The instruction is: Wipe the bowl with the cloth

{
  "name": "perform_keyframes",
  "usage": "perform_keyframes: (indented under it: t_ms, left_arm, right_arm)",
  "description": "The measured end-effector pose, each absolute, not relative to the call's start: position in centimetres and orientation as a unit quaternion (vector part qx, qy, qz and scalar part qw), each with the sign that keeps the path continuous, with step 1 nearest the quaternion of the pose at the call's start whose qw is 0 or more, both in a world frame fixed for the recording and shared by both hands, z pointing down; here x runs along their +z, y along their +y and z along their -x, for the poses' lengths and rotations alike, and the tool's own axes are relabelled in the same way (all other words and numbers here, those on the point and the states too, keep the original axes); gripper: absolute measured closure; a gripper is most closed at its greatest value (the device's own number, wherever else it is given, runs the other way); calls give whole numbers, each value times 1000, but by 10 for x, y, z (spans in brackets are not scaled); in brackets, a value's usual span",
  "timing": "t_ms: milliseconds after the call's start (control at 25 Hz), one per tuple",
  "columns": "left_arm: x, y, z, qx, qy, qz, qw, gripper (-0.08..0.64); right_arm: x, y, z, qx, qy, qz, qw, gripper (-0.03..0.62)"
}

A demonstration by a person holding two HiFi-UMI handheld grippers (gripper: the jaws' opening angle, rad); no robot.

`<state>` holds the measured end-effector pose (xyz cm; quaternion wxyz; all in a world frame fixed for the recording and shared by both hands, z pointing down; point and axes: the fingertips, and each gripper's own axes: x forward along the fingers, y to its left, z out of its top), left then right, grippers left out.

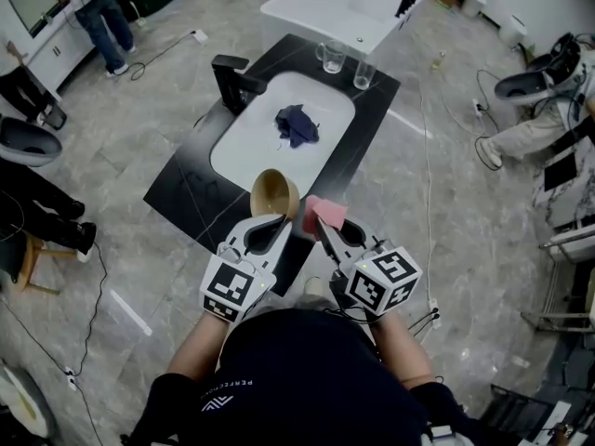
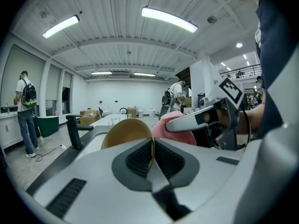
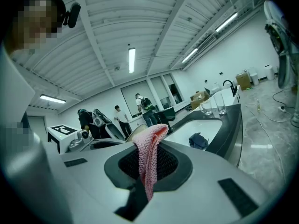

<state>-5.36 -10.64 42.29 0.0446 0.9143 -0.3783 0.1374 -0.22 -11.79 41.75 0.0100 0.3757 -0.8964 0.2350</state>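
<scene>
The bowl (image 1: 275, 193) hung just below the middle of the head view, tipped on edge above the near end of the counter (image 1: 177, 189), its tan inside facing up toward the camera. In the left gripper view it (image 2: 126, 130) rose just above the jaws, slightly left of centre. The left gripper (image 1: 282, 221) was clamped tight on its rim, the thin wall pinched between the dark pads (image 2: 138, 160).

Just right of the bowl sat the pink cloth (image 1: 326, 214). The right gripper (image 1: 321, 229) was closed on it, and a fold of cloth (image 3: 149, 155) stood up out of the shut jaws. From the left gripper view the cloth (image 2: 164, 123) lay against or just beside the bowl's right edge; contact could not be confirmed.

By my reading, both pick-ups were finished and the wiping itself was either at its start or under way. No view showed any dirt or wet patch, so how much remained could not be judged.

Further up the frame lay the white basin (image 1: 244, 151) with a dark rag (image 1: 296, 125) in it, a tap (image 1: 232, 77) at its left and two glasses (image 1: 332, 57) beyond.
</scene>
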Motion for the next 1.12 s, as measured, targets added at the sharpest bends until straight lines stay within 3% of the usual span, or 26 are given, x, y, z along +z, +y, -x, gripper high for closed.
perform_keyframes:
  t_ms: [1120]
  left_arm:
    - [424, -115, 47, 128, -381, -914, 51, 538]
  right_arm:
    - [421, -131, -13, 233, -890, -392, 12, 549]
